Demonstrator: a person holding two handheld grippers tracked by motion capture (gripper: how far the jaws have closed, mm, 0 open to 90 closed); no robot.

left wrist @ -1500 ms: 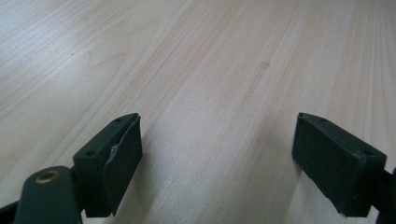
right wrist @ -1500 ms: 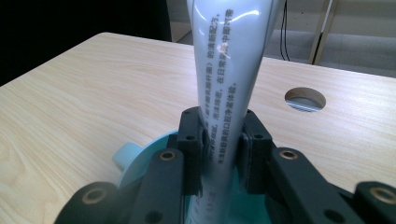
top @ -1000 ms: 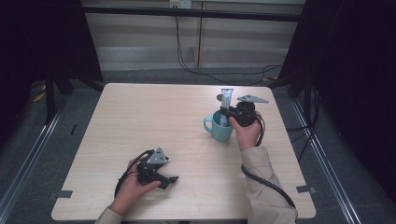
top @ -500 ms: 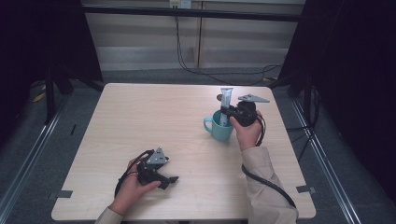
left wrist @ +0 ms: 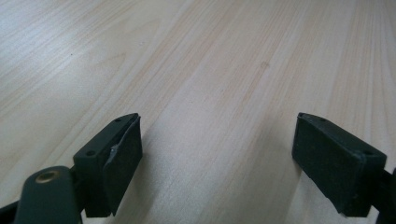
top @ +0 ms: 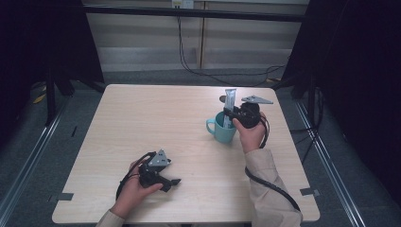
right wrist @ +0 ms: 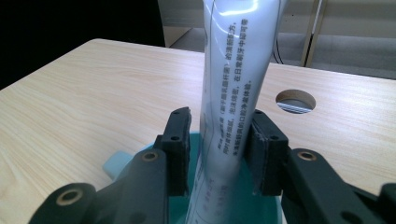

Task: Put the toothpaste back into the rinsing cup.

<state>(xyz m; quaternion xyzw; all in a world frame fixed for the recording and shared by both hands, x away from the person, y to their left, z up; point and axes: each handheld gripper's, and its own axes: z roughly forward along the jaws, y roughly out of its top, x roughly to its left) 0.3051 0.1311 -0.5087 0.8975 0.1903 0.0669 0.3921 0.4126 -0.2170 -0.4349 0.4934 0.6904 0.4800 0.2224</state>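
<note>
Right tool (right wrist: 219,140) had just been opening, its jaws barely clear of the tube (right wrist: 233,93) standing in the cup (top: 224,130) at bench (top: 142,118) two o'clock. Risk: withdrawal snagging and toppling the tube. Left tool (left wrist: 219,154) rested open, empty.

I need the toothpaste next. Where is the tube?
The toothpaste tube stands upright in the teal mug at the table's right side, between the right gripper's jaws.

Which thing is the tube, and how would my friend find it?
Look at the wooden table, far right side, for the teal mug. The tube stands upright in it, between the right gripper jaws: tall, silvery white, with small dark printed writing.
</note>
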